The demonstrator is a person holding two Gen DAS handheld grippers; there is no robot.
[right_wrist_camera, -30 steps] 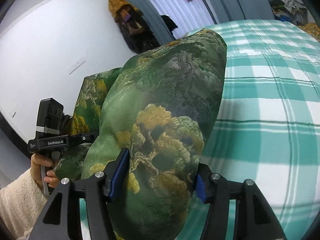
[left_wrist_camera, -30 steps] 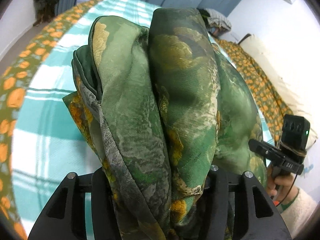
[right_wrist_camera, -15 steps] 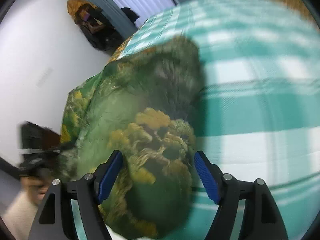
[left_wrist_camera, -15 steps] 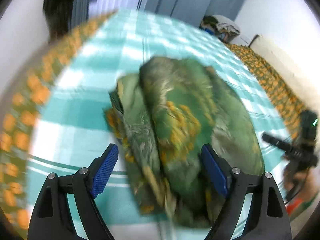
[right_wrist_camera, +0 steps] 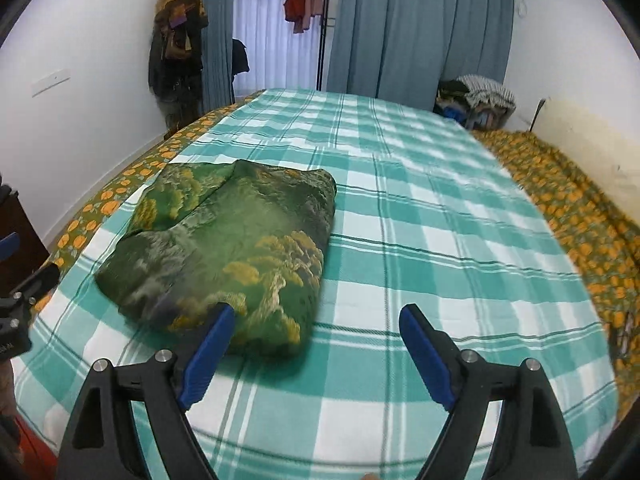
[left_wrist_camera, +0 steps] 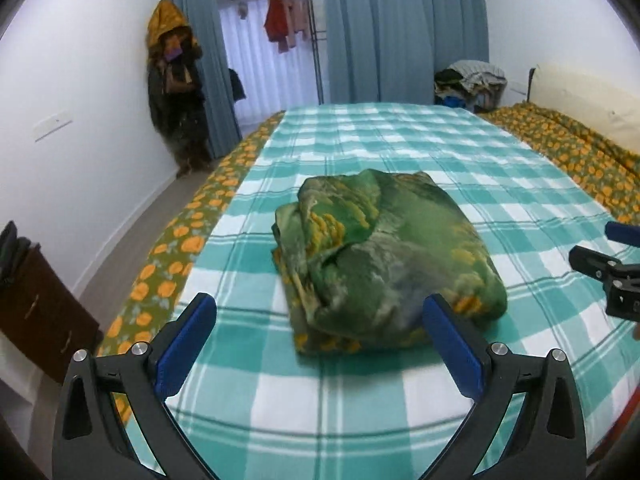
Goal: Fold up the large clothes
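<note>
The left gripper point(left_wrist_camera: 318, 350) now stands wide apart and empty, pulled back above the near edge of the bed point(left_wrist_camera: 400, 140); a second ago it was clamped on the green patterned garment point(left_wrist_camera: 384, 260). The right gripper point(right_wrist_camera: 316, 348) has likewise let go and gapes open, its left pad just in front of the bundle's near corner. The garment point(right_wrist_camera: 228, 256) has gone from being held up to lying as a compact folded bundle on the checked bedspread point(right_wrist_camera: 420, 240), nearer the bed's left side. The fold looks finished, apart perhaps from some tidying.
</note>
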